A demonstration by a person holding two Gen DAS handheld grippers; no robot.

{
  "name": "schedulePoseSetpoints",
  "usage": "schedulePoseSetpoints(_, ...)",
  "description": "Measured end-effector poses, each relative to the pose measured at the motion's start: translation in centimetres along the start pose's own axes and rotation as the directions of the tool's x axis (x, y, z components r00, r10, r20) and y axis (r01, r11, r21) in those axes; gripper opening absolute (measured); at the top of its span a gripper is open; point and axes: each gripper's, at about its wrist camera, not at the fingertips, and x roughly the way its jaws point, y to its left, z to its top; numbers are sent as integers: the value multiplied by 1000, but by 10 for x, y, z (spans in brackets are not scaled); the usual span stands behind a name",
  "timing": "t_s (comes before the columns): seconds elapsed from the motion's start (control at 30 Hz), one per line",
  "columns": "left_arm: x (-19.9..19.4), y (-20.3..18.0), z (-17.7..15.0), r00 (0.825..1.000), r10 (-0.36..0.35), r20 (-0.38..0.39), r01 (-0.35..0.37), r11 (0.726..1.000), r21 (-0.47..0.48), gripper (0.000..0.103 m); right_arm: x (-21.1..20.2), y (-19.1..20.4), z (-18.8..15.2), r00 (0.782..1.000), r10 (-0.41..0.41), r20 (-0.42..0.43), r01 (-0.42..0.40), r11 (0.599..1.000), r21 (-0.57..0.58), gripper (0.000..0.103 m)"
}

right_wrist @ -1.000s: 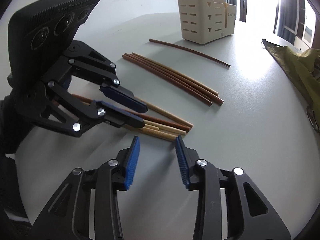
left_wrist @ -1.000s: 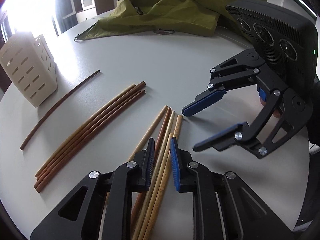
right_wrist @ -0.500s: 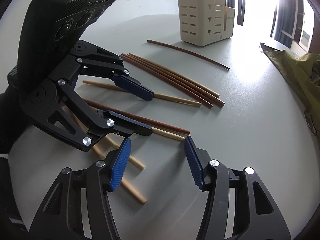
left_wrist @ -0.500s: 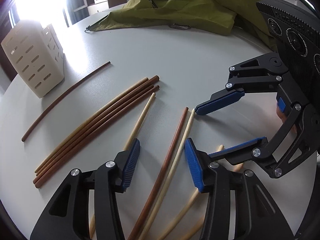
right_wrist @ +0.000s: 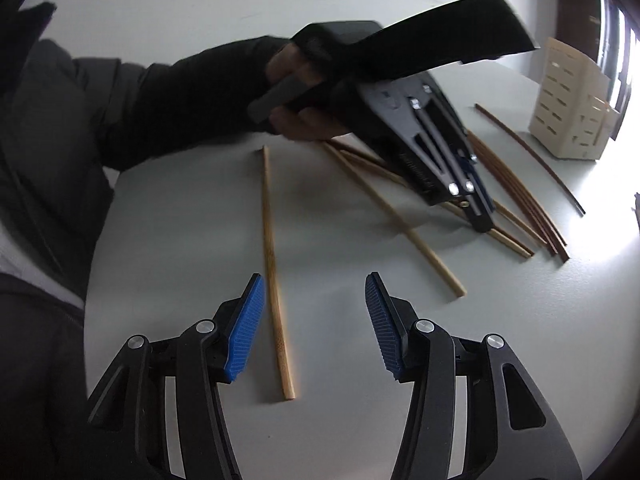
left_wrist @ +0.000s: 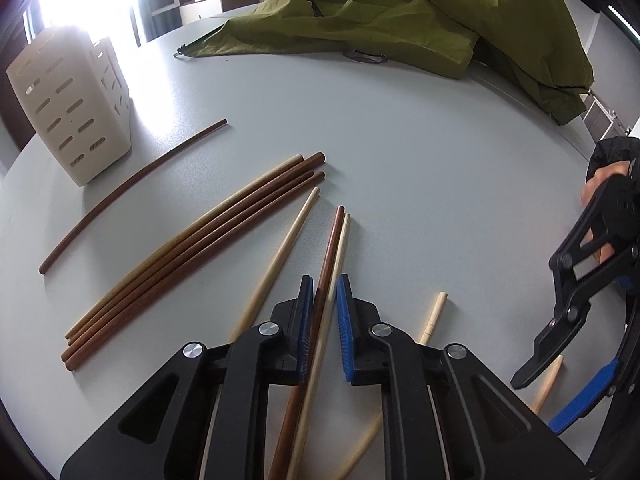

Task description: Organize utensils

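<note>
My left gripper (left_wrist: 323,304) is shut on a dark brown chopstick (left_wrist: 330,252) and a pale chopstick (left_wrist: 341,248) that lie together on the grey table. Another pale chopstick (left_wrist: 280,260) lies just left of them. A bundle of several brown chopsticks (left_wrist: 192,248) and a single thin dark stick (left_wrist: 128,188) lie further left. My right gripper (right_wrist: 314,320) is open and empty above the table, with a light bamboo chopstick (right_wrist: 272,256) beside its left finger. The cream slotted utensil holder (left_wrist: 68,100) stands at the far left.
A crumpled olive-green cloth (left_wrist: 400,12) covers the far side of the table. Two more light chopsticks (left_wrist: 432,316) lie scattered near the right gripper (left_wrist: 576,368). The table's round edge runs along the left and near side.
My left gripper closed on the two middle chopsticks. The right gripper pulled back to the right and away from the pile, staying open. Chopsticks were spread apart earlier.
</note>
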Motion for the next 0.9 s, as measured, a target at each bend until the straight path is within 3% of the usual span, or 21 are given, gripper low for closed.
schedulePoseSetpoints(0.1,-2,-2,0,1000,-9,10,9,1000,1,7,6,5,1,1000,1,-10,-2,1000,-24,46)
schedulePoseSetpoints(0.17,-4,-1,1,1000,-19,15,19,1000,-5,3,5,3,3,998,-60,-7,60,998,-31,14)
schedulePoseSetpoints(0.27,-3,-1,2,1000,-18,15,18,1000,-12,3,1,1,0,998,-69,2,69,997,-34,8)
schedulePoseSetpoints(0.53,-8,-3,2,999,-26,43,26,1000,-13,2,4,4,2,998,-62,6,62,997,-45,7)
schedulePoseSetpoints(0.57,-10,-5,1,999,-13,49,13,1000,-3,6,3,3,1,998,-61,6,61,997,-43,7)
schedulePoseSetpoints(0.67,-10,-10,1,998,-1,55,0,1000,20,30,3,1,0,998,-56,8,56,998,-37,8)
schedulePoseSetpoints(0.9,-1,-12,0,999,32,23,-33,998,46,28,3,1,0,999,-50,11,50,998,-30,8)
